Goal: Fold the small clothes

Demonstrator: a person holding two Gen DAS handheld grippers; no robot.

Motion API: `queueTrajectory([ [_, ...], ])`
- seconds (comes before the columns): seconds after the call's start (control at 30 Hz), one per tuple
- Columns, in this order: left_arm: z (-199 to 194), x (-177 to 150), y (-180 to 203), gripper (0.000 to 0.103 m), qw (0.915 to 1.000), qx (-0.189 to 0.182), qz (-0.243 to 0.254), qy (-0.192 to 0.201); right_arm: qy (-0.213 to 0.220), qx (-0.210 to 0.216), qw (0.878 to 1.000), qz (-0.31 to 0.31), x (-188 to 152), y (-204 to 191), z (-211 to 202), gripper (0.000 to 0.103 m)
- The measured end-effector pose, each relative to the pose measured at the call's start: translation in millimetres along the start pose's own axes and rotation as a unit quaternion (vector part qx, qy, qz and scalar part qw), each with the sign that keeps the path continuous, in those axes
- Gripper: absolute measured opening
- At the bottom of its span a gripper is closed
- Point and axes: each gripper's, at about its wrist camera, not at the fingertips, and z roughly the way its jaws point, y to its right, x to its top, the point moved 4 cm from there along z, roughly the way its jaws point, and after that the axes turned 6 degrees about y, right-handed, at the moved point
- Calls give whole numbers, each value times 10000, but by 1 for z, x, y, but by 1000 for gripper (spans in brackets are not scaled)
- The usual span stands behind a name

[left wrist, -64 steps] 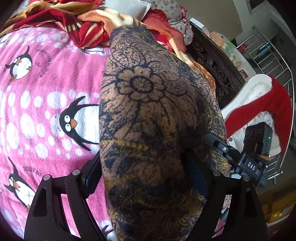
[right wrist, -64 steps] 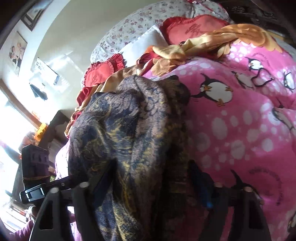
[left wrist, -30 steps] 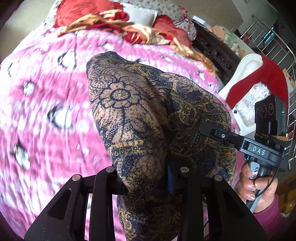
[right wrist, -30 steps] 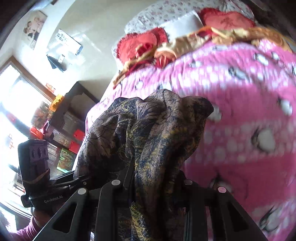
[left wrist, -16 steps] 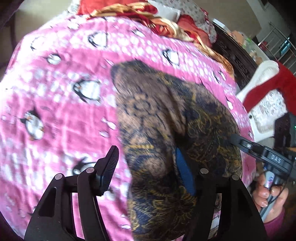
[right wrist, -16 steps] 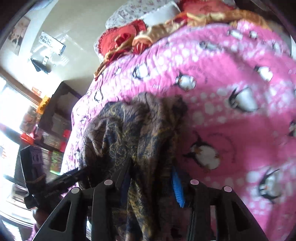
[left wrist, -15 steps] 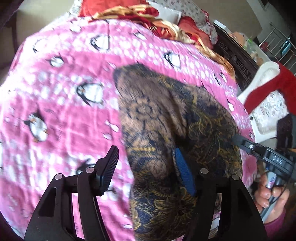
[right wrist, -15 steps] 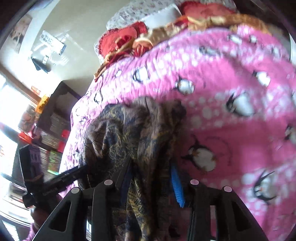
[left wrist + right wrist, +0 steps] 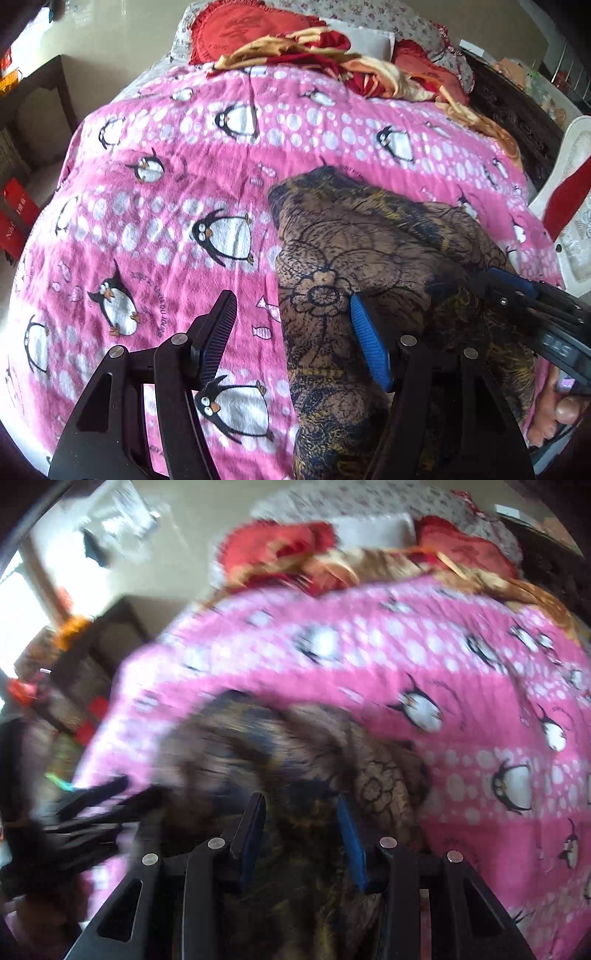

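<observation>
Left wrist view: left claw (image 9: 291, 325) spread wide, gripping nothing, black pad over bare blanket and blue-edged pad touching the near fold of the dark navy-and-tan floral-print garment (image 9: 373, 266). Garment heaped just right of and ahead of that claw, resting on the pink fleece penguin-print blanket (image 9: 155, 206) covering the bed. Probably let go to allow the cloth to settle on the bed before a fresh pinch at an edge.

Right wrist view, heavily blurred: right claw (image 9: 301, 834) with a moderate gap between the pads, patterned cloth bunched between them; whether pinched or merely lying in the gap, cannot tell. Seen also in the left wrist view as a black tool (image 9: 532, 306) poking into the far right side of the heap, likely keeping that side anchored or lifted.

Garment rumpled, not flat; far corner (image 9: 321, 173) pointing away from the left claw, left edge running back toward the camera. No neat fold visible yet, so folding judged to be at an early or middle stage.

Wide bare blanket left of and beyond the left claw, good room for spreading. Right of the garment, blanket edge close, with a white chair draped in red cloth (image 9: 569, 192) beyond: little margin there. Red and gold bedding (image 9: 325, 48) piled far ahead.
</observation>
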Motion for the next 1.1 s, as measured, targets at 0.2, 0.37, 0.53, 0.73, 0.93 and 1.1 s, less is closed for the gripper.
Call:
queueTrajectory([
  [0.2, 8, -7, 0, 65, 9999, 111, 66, 47, 31, -39, 10000, 8, -9, 9, 4, 38],
  [0.37, -8, -10, 4, 65, 9996, 156, 138, 195, 40, 166, 9989, -434, -25, -15, -40, 42],
  [0.53, -26, -16, 9, 65, 9986, 245, 287, 379, -138, 70, 9939, -1088, -68, -31, -64, 46],
  [0.73, -41, -20, 12, 65, 9974, 298, 283, 595, -450, -474, 9920, -1079, -114, -10, -45, 50],
  [0.93, -58, -17, 15, 65, 9956, 320, 400, 790, -233, -304, 9972, -636, -102, -2, -65, 50],
  [1.1, -74, -12, 18, 65, 9937, 318, 398, 1001, 485, -401, 9958, -660, -65, -11, -96, 53],
])
